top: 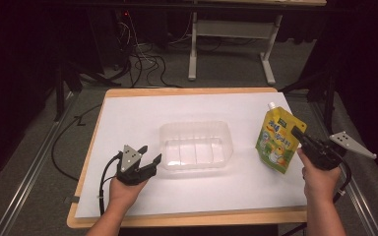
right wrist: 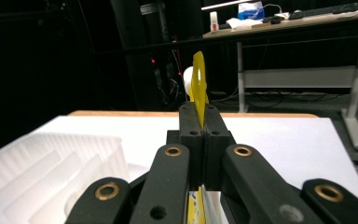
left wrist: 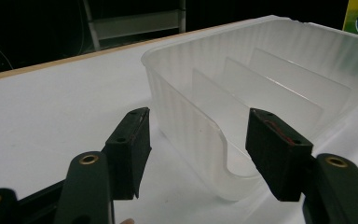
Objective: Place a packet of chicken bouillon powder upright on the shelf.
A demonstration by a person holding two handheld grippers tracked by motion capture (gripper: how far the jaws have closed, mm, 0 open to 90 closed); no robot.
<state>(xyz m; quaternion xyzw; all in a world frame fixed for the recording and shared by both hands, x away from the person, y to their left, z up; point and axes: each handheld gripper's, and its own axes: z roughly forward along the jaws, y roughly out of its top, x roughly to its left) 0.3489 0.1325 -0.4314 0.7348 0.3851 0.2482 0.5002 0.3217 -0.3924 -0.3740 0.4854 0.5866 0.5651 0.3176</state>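
Your right gripper (top: pixel 299 134) sits at the right of the high view, jaws clamped tight on one side edge of the yellow spout pouch (top: pixel 276 140), which hangs upright off the white worktop (top: pixel 128 123) with its white cap toward the top of the frame. In the right gripper view the pouch (right wrist: pixel 198 77) shows edge-on, a thin yellow strip rising from between the closed jaws, so the hold looks to be on the flat seam alone. That is the main risk: a full pouch pinched at one edge can swing or peel out of the pads if you move fast, and it would likely drop short of the clear plastic tray (top: pixel 195 146) at frame centre. The tray's inner dividers, seen in the left gripper view, make narrow bays; a pouch that comes in tilted could catch on a divider or the rim and tip the light tray (left wrist: pixel 261 88) over. Your left gripper (top: pixel 150 156) rests lower left of centre in the high view, jaws apart and holding nothing; in its own view they stand just short of the tray's near corner, one to each side, not touching. If it stays unclamped, I judge nothing steadies the tray when the pouch lands, and it may slide on the smooth sheet. Also watch the trailing cable at lower left for a snag.
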